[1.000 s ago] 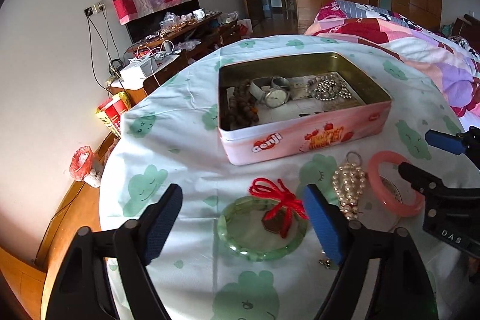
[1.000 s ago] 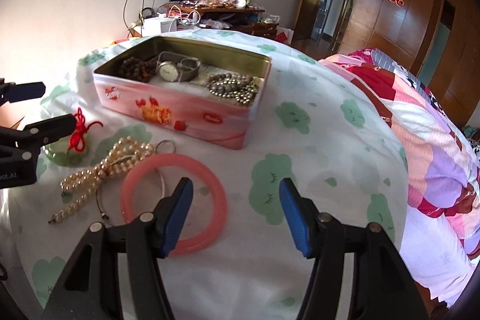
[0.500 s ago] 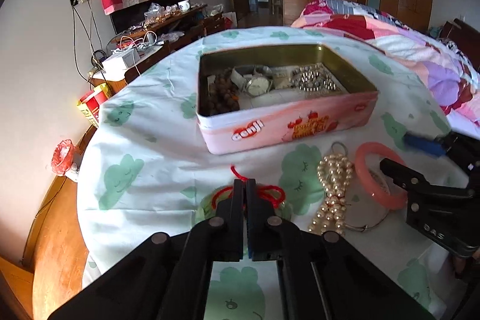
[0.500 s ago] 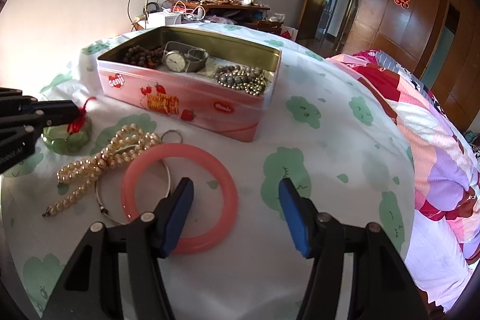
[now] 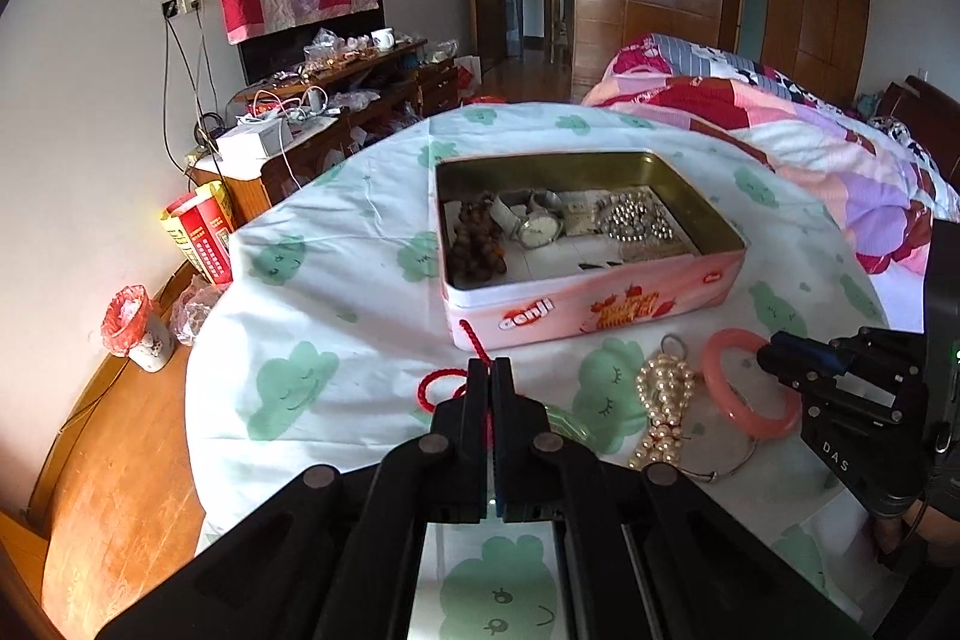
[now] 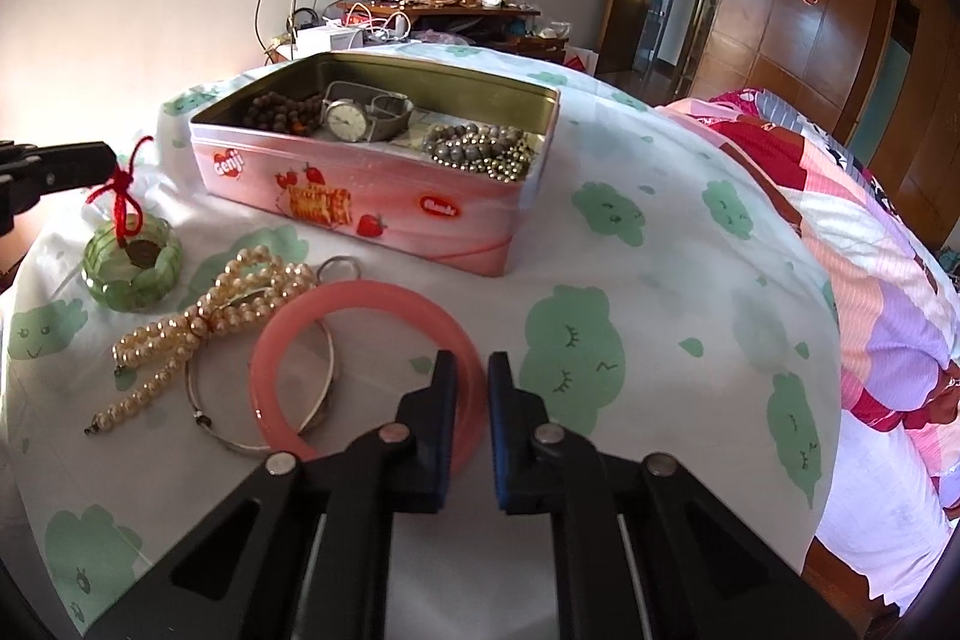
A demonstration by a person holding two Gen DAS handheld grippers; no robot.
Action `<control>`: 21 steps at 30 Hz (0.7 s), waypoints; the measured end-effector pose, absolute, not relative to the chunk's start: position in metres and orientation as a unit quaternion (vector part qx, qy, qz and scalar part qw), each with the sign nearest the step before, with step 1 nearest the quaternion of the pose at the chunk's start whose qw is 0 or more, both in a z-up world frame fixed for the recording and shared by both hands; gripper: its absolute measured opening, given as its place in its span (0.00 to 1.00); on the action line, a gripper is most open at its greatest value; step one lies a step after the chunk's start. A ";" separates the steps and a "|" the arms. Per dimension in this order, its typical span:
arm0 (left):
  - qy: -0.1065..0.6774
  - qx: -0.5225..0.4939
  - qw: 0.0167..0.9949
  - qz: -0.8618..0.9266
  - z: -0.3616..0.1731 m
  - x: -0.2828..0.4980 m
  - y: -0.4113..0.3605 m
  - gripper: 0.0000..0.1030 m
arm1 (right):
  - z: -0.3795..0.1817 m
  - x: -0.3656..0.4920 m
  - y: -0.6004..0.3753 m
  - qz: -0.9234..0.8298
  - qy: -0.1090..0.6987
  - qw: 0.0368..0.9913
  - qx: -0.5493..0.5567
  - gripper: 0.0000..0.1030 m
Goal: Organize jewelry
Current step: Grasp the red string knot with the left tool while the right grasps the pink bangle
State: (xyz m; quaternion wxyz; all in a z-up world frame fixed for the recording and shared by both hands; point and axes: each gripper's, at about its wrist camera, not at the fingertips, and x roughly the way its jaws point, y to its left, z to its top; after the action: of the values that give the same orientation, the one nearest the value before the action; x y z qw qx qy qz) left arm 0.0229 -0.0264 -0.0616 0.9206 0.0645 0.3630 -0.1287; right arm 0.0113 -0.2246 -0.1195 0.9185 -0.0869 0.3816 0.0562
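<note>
A green jade bracelet (image 6: 132, 268) with a red cord (image 6: 123, 196) lies left of the pink tin (image 6: 360, 196). My left gripper (image 5: 491, 370) is shut on the red cord (image 5: 441, 382), which runs taut up from the bracelet (image 5: 567, 424). My right gripper (image 6: 472, 388) is closing, its pads on the near rim of the pink bangle (image 6: 312, 316), which lies flat on the cloth. A pearl strand (image 6: 210, 316) and a thin silver bangle (image 6: 198, 400) lie between the two. The tin holds brown beads, a wristwatch (image 6: 348, 121) and silver beads.
The round table wears a white cloth with green clouds (image 6: 600, 358). A bed with a patchwork quilt (image 6: 870, 244) borders its right side. In the left wrist view, wooden floor (image 5: 120, 460) and a cluttered cabinet (image 5: 312, 124) lie beyond the far left edge.
My left gripper went from wide open around the green bracelet to shut on its red cord, then rose a little. My right jaws narrowed onto the pink bangle's rim.
</note>
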 end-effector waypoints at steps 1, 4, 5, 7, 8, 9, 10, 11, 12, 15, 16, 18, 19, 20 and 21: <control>0.360 0.066 0.922 -0.127 -0.059 0.022 -0.025 0.00 | -0.119 0.011 -0.225 0.056 0.380 0.919 -0.086 0.11; 0.350 0.068 0.926 -0.125 -0.053 0.019 -0.024 0.00 | -0.116 0.011 -0.227 0.056 0.376 0.921 -0.084 0.11; 0.347 0.070 0.927 -0.124 -0.052 0.018 -0.024 0.00 | -0.115 0.010 -0.227 0.055 0.374 0.922 -0.085 0.11; 0.344 0.069 0.928 -0.124 -0.048 0.017 -0.023 0.00 | -0.111 0.009 -0.226 0.055 0.369 0.924 -0.086 0.10; 0.342 0.069 0.929 -0.123 -0.046 0.016 -0.023 0.00 | -0.110 0.008 -0.226 0.055 0.367 0.925 -0.086 0.10; 0.339 0.071 0.930 -0.120 -0.045 0.016 -0.022 0.00 | -0.108 0.007 -0.225 0.055 0.363 0.926 -0.086 0.10; 0.334 0.075 0.932 -0.117 -0.043 0.015 -0.021 0.00 | -0.106 0.006 -0.225 0.055 0.361 0.927 -0.087 0.10; 0.332 0.075 0.933 -0.116 -0.041 0.014 -0.021 0.00 | -0.104 0.006 -0.225 0.055 0.358 0.928 -0.088 0.10; 0.331 0.073 0.934 -0.116 -0.040 0.014 -0.020 0.00 | -0.102 0.005 -0.225 0.053 0.355 0.929 -0.091 0.10; 0.326 0.068 0.936 -0.114 -0.035 0.013 -0.016 0.00 | -0.098 0.002 -0.225 0.051 0.345 0.932 -0.093 0.10; 0.324 0.066 0.937 -0.114 -0.033 0.013 -0.015 0.00 | -0.095 0.001 -0.225 0.050 0.341 0.934 -0.091 0.10; 0.321 0.063 0.938 -0.112 -0.029 0.013 -0.013 0.00 | -0.091 0.000 -0.226 0.049 0.333 0.937 -0.093 0.10; 0.320 0.062 0.939 -0.112 -0.028 0.013 -0.012 0.00 | -0.089 -0.001 -0.226 0.048 0.330 0.938 -0.093 0.10; 0.319 0.061 0.939 -0.111 -0.027 0.013 -0.011 0.00 | -0.087 -0.001 -0.226 0.048 0.327 0.939 -0.093 0.10; 0.318 0.059 0.940 -0.111 -0.026 0.013 -0.010 0.00 | -0.084 -0.001 -0.226 0.048 0.324 0.941 -0.091 0.10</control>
State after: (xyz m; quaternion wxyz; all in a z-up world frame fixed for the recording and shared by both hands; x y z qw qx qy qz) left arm 0.0130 -0.0104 -0.0258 0.9399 0.0592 0.3175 -0.1110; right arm -0.0013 -0.2265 -0.0844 0.9406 -0.0915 0.3235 0.0479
